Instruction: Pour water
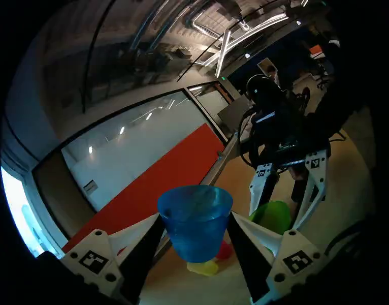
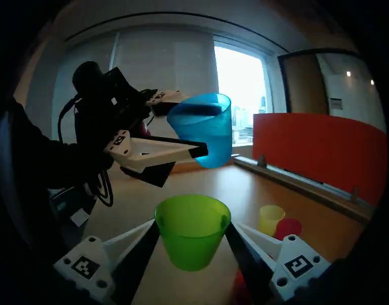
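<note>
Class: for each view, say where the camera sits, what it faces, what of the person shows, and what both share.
Left gripper view: rides the left gripper, facing its blue cup, right gripper beyond; own fingers show.
Right gripper view: rides the right gripper, facing its green cup, left gripper above; dark sleeve shows.
Shared: both cups, red panel.

Open tabletop (image 2: 235, 188) below the blue cup (image 2: 202, 127)

Dim interior; window (image 2: 241, 86) blown out; fisheye edges warped.
</note>
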Demonstrator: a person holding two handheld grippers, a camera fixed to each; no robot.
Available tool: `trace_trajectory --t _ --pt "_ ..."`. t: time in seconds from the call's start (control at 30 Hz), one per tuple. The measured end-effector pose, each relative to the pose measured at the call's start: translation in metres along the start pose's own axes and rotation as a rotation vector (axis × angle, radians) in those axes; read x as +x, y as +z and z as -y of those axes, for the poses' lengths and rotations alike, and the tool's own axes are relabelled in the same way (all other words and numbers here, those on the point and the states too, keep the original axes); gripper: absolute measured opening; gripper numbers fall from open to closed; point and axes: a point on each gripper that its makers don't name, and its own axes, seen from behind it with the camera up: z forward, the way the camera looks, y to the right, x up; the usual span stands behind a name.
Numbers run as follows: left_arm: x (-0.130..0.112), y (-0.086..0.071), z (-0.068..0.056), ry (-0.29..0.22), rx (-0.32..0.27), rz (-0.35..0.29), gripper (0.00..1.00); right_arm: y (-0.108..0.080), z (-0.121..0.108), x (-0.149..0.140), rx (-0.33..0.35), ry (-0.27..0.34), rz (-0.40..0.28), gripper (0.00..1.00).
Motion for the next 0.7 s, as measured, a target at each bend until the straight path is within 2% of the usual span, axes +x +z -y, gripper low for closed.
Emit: trace_trajectory --t 0.37,0.7 --pt "-0.0027 0.0020 0.0007 0.059 0.014 0.004 0.82 -0.0018 0.0018 -0.0002 0.010 -0.003 0.002 0.91" --pt "-0.0052 0.0033 -0.0041 0.116 0.015 0.014 0.82 -0.0020 0.0033 0.0005 0.013 -0.002 0.001 0.91"
